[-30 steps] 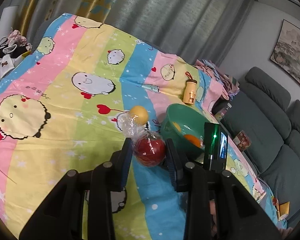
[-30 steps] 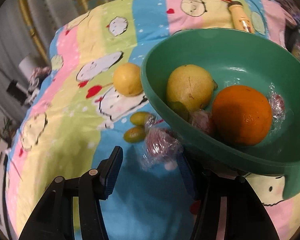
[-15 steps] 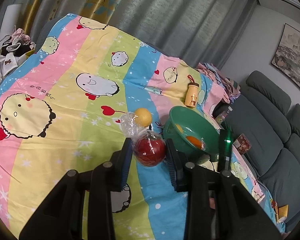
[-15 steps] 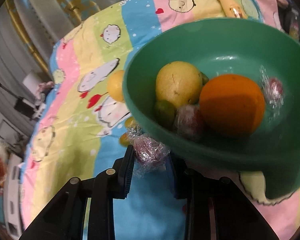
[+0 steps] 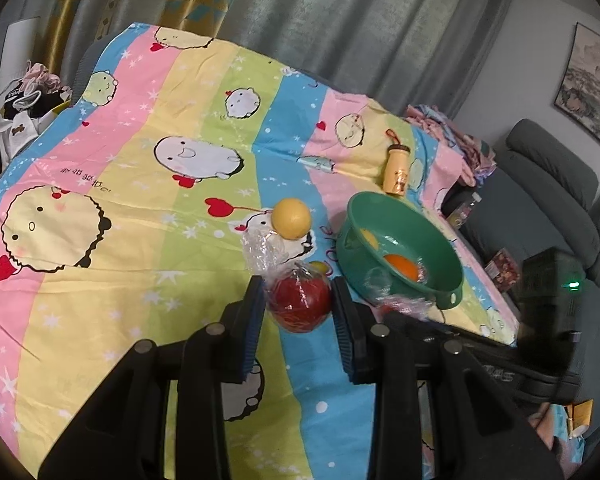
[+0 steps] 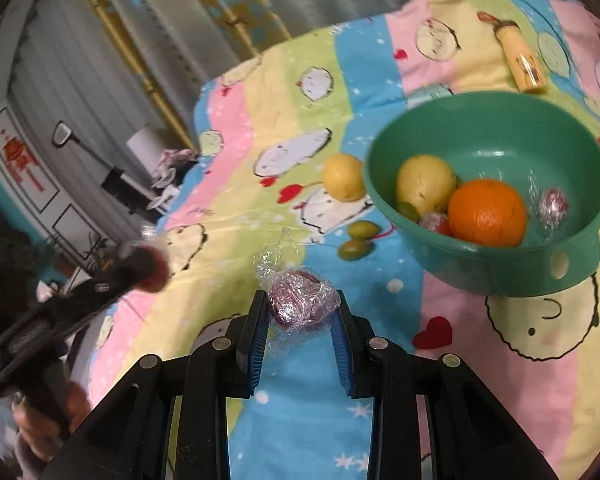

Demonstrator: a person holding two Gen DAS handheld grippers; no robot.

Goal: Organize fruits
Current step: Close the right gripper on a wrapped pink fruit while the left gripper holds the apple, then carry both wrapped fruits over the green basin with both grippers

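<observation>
1. Above the striped blanket (image 6: 480, 380), the right gripper (image 6: 303, 314) has just closed its jaws and now pinches a small wrapped fruit (image 6: 302, 300), lifted clear, left of and nearer than the green bowl (image 6: 500, 272).
2. The left gripper (image 5: 298, 304) clamps a wrapped red apple (image 5: 300, 304) above the cloth.
3. Step in hand: carrying fruit to the bowl.
4. Next, I judge, each load must travel right, over the rim, then be released among the orange (image 6: 487, 213) and pear (image 6: 426, 184).

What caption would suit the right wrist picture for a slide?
Right gripper clamps a wrapped fruit above the cloth, short of the green bowl.
</observation>
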